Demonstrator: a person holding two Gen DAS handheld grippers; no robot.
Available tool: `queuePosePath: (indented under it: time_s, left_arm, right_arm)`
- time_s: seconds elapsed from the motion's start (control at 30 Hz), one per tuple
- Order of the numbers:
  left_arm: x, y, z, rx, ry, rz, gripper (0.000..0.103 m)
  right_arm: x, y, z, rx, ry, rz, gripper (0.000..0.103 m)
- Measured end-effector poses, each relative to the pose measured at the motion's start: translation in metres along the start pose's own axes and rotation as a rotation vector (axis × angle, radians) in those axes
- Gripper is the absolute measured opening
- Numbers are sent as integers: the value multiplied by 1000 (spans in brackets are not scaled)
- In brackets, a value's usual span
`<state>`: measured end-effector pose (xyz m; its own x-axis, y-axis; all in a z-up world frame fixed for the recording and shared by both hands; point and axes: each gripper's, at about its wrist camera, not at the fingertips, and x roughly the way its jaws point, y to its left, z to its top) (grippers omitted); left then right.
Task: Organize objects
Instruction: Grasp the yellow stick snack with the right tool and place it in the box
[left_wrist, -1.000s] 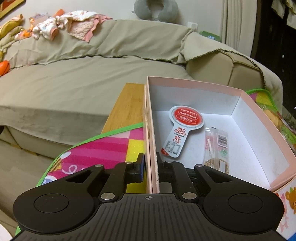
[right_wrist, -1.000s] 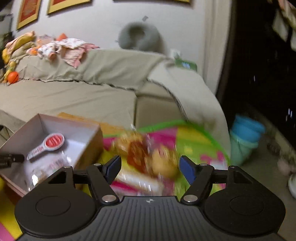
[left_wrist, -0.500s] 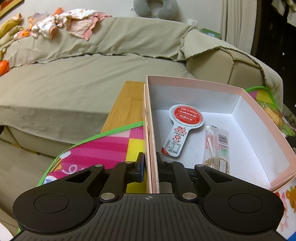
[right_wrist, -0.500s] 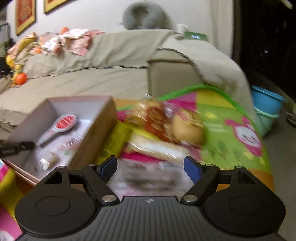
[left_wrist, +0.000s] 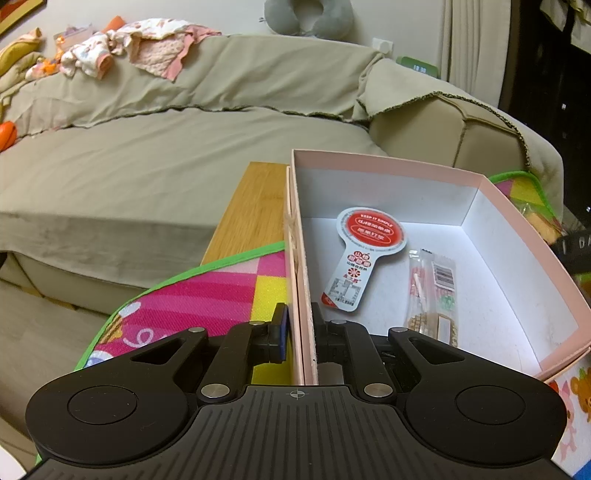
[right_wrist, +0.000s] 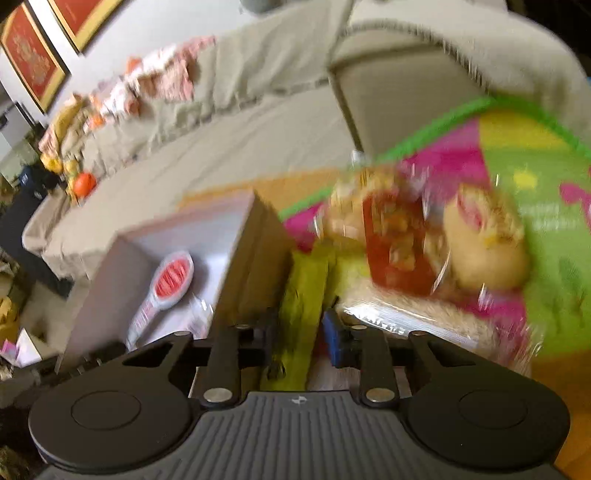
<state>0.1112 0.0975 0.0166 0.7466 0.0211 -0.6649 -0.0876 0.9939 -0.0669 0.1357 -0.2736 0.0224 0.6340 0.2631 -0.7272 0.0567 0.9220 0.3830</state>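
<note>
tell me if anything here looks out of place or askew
Nothing looks spilled or damaged. The pink box sits straight on the play mat, held at its wall by the left gripper, with a red-and-white tag and a clear packet lying flat inside. The right gripper is closed on a yellow-green packet; that view is blurred.

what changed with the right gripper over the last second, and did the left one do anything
The right gripper swung left toward the pink box, and its jaws went from wide open to closed on the yellow-green packet beside the box. The left gripper stayed clamped on the box's near wall; the red-topped tag and clear sachet inside did not move.
</note>
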Motion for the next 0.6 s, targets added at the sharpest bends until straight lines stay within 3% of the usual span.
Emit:
queuePosePath:
  time_s: [0.1, 0.33, 0.5, 0.6]
  left_arm:
    - [0, 0, 0, 7, 5, -4, 12]
    - [0, 0, 1, 10, 6, -4, 12]
    - [0, 0, 1, 9, 6, -4, 12]
    - [0, 0, 1, 9, 6, -4, 12]
  right_arm:
    - [-4, 0, -7, -20, 14, -25, 24]
    - [-40, 8, -42, -208, 4, -220, 25]
    - [-75, 12, -74, -335, -24, -254, 29]
    - [-77, 12, -83, -349, -19, -261, 29]
